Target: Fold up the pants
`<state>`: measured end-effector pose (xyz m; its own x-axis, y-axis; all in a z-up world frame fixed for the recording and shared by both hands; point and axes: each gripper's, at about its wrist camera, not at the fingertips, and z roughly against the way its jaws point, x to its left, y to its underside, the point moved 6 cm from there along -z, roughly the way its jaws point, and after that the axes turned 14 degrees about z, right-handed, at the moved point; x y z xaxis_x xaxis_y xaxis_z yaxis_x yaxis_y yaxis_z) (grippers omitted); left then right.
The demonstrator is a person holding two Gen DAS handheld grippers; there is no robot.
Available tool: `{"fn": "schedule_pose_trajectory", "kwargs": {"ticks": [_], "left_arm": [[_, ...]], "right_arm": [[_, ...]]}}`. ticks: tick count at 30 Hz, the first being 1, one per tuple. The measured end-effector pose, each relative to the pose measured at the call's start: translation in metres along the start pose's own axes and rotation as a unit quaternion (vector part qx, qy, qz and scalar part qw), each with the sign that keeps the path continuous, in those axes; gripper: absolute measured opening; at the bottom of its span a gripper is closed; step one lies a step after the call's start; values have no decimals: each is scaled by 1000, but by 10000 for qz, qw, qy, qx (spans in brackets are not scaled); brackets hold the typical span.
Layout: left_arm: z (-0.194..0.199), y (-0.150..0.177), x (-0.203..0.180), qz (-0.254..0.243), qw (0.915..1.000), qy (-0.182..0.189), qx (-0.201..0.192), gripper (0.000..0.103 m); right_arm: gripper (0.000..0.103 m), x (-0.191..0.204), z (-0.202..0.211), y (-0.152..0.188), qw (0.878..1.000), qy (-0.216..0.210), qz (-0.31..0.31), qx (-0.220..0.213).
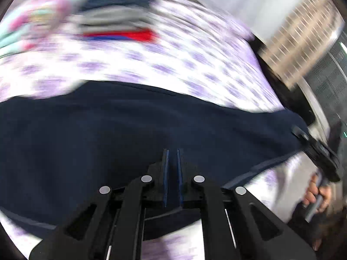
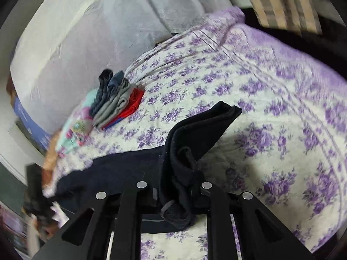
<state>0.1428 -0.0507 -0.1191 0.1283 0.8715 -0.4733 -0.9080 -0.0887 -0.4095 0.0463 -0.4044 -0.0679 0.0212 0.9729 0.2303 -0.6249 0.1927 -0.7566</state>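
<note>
Dark navy pants (image 1: 134,130) lie spread across a bedspread with purple flowers. My left gripper (image 1: 172,151) hovers over the pants, its jaws almost closed with a narrow gap and nothing between them. My right gripper (image 2: 181,186) is shut on a bunched, folded end of the pants (image 2: 201,125), which rises up from between its fingers. In the left wrist view the right gripper (image 1: 316,149) shows at the pants' right end, held by a hand (image 1: 314,192).
A stack of folded clothes (image 2: 117,101) in navy, grey, red and blue lies at the far side of the bed (image 2: 282,130), beside a pastel printed item (image 2: 76,130). A white padded headboard (image 2: 76,43) stands behind. A striped beige cloth (image 1: 299,43) hangs at the far right.
</note>
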Motion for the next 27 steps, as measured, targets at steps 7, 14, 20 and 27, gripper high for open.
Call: {"fn": "schedule_pose_trajectory", "kwargs": {"ticks": [7,14,20,27], "left_arm": [[65,-18,110,719,9947,-388,-623,5],[60,-21,170,1125,9926,-313,-341,5],[40,-15,180,1237,9922,-124,-98,6],[36,-16,181,1170,9931,-8,-69,6]], "right_arm": [[16,79,-11,-25,9978,-69,661,-43],[16,222,-78,-41,9778,-594,1945,507],[15,319,-162,21,9374,-821,2931,1693],[55,330,-190,71,9192,-888,2922,2485]]}}
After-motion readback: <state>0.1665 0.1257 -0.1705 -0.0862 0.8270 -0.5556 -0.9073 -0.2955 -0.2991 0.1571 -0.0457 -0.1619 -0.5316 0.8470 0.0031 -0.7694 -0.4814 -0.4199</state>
